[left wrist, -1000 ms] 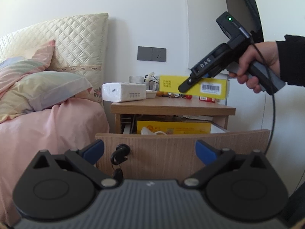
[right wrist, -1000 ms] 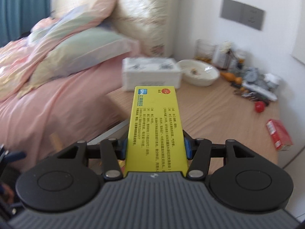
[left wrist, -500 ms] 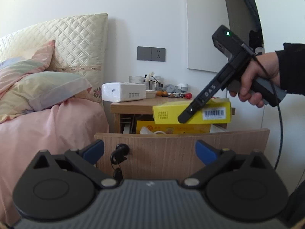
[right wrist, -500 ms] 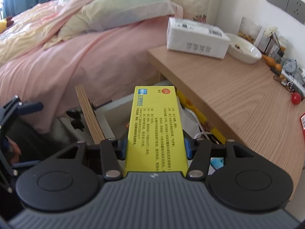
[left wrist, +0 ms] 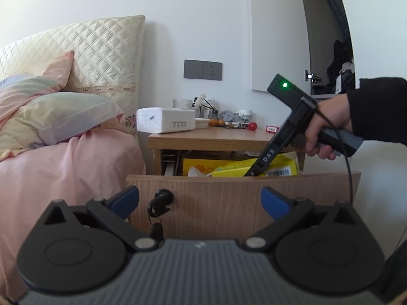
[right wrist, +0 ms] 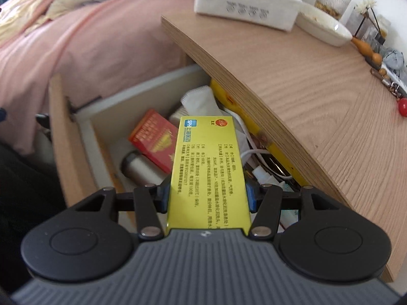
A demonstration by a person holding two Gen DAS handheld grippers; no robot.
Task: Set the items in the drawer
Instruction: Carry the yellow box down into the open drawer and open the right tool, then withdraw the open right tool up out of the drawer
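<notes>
My right gripper [right wrist: 207,194] is shut on a yellow medicine box [right wrist: 208,167] and holds it tilted down over the open drawer [right wrist: 61,137] of the wooden nightstand [right wrist: 318,96]. In the left wrist view the yellow box [left wrist: 277,169] dips behind the drawer front [left wrist: 229,193], with the right gripper [left wrist: 257,171] on it. My left gripper [left wrist: 199,199] is open and empty, in front of the drawer front, near its black key knob [left wrist: 160,199].
The drawer holds a red box [right wrist: 155,139], a silver cylinder [right wrist: 140,166], white cables and a long yellow box. On the nightstand top stand a tissue pack [right wrist: 244,2], a white bowl [right wrist: 323,26], a red ball [right wrist: 402,106] and small clutter. A pink bed [left wrist: 63,167] lies left.
My right gripper has carried the yellow box down from above the nightstand top into the drawer opening, tilting it downward. My left gripper has stayed still and open.
</notes>
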